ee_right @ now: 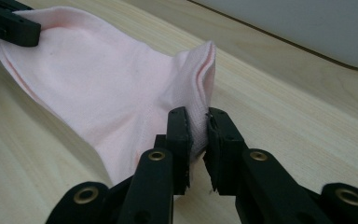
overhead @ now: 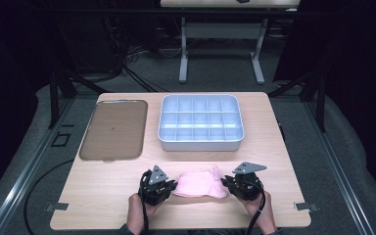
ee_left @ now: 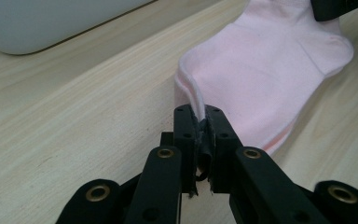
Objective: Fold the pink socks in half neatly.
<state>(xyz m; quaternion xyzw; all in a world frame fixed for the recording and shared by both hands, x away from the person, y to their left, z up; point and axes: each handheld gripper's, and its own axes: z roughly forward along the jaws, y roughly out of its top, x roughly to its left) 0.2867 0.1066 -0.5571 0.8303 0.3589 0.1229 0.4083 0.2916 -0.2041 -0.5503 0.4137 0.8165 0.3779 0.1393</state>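
A pale pink sock point(overhead: 200, 184) lies on the wooden table point(overhead: 103, 196) near its front edge, stretched between both grippers. My left gripper point(overhead: 169, 187) is at the sock's left end; in the left gripper view its jaws are shut on a thin edge of the sock point(ee_left: 261, 70), the gripper point(ee_left: 200, 114) pinching the fabric. My right gripper point(overhead: 227, 186) holds the right end; in the right gripper view its jaws point(ee_right: 198, 121) press on the ribbed cuff of the sock point(ee_right: 98, 79). The far jaw of the other gripper shows at the top corner of each gripper view.
A grey divided tray point(overhead: 200, 123) with several compartments stands at the back middle of the table. A flat brownish tray lid point(overhead: 115, 129) lies to its left. A second table's legs point(overhead: 183, 49) stand beyond. The person's hands point(overhead: 137, 215) come in at the bottom.
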